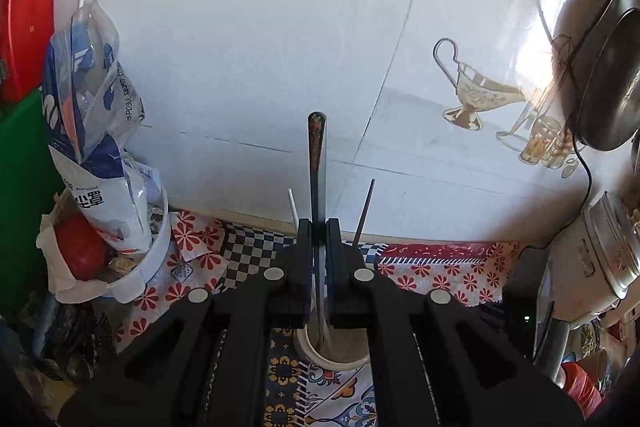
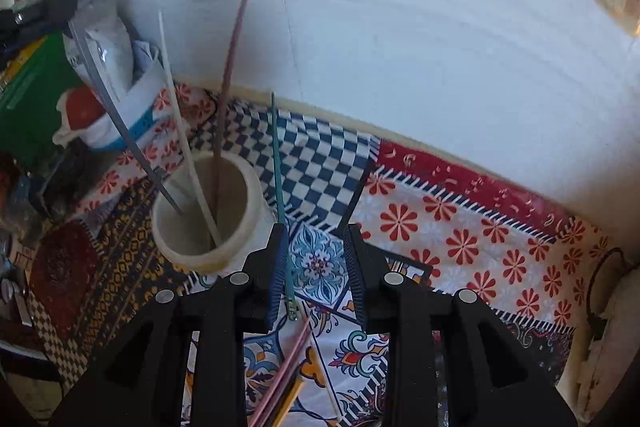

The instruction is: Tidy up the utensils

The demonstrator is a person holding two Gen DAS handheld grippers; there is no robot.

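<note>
Nearest the lens, lower centre, the spread right gripper (image 2: 316,251) has a thin, stiff, slippery teal chopstick (image 2: 279,187) leaning on one pad beside the cream cylindrical cup (image 2: 208,211), while the left gripper (image 1: 319,247) pinches a long, light metal spoon (image 1: 318,163) mid-handle above it.

In the right wrist view a cup (image 2: 206,215) stands left of centre on the patterned cloth (image 2: 460,227), with two chopsticks (image 2: 228,99) and a spoon (image 2: 116,119) leaning in it. A single chopstick (image 2: 279,183) rises just right of the cup. More chopsticks (image 2: 286,375) lie at lower centre, and a bucket (image 2: 136,115) sits upper left against the wall (image 2: 400,7).
</note>
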